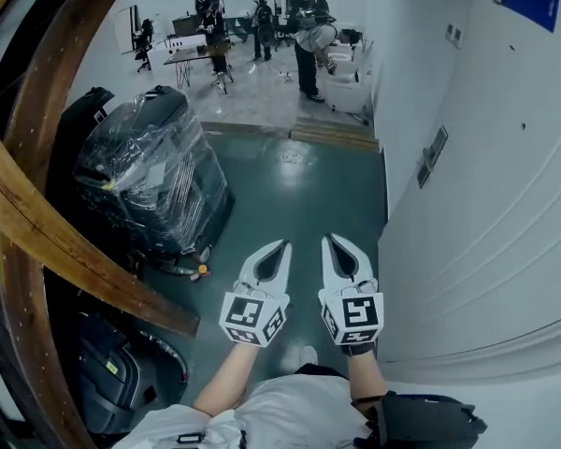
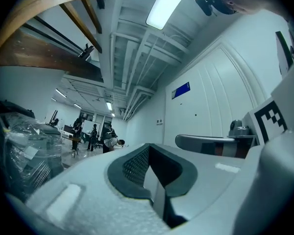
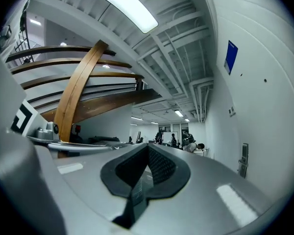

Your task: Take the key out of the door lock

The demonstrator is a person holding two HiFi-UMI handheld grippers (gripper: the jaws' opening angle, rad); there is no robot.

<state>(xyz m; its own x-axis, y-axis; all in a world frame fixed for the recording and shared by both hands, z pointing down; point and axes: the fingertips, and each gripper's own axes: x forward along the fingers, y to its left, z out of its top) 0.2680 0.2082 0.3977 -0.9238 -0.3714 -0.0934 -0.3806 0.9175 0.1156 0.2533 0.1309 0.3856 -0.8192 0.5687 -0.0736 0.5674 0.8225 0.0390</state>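
My left gripper [image 1: 282,244] and right gripper [image 1: 329,238] are held side by side at waist height, both pointing forward down the corridor, both shut with nothing between the jaws. A white door [image 1: 486,204] runs along my right side, and its dark lock plate with a handle [image 1: 430,160] sits well ahead of the right gripper. That lock plate [image 3: 243,159] is small and far off in the right gripper view. No key can be made out at this distance. The left gripper view shows its closed jaws [image 2: 148,147] aimed down the hall.
A machine wrapped in clear plastic [image 1: 151,171] stands left of my path. Curved wooden stair beams [image 1: 37,223] cross the left side, with a black machine [image 1: 112,372] under them. Several people [image 1: 309,36] and tables [image 1: 196,52] are at the far end, beyond a wooden threshold [image 1: 335,134].
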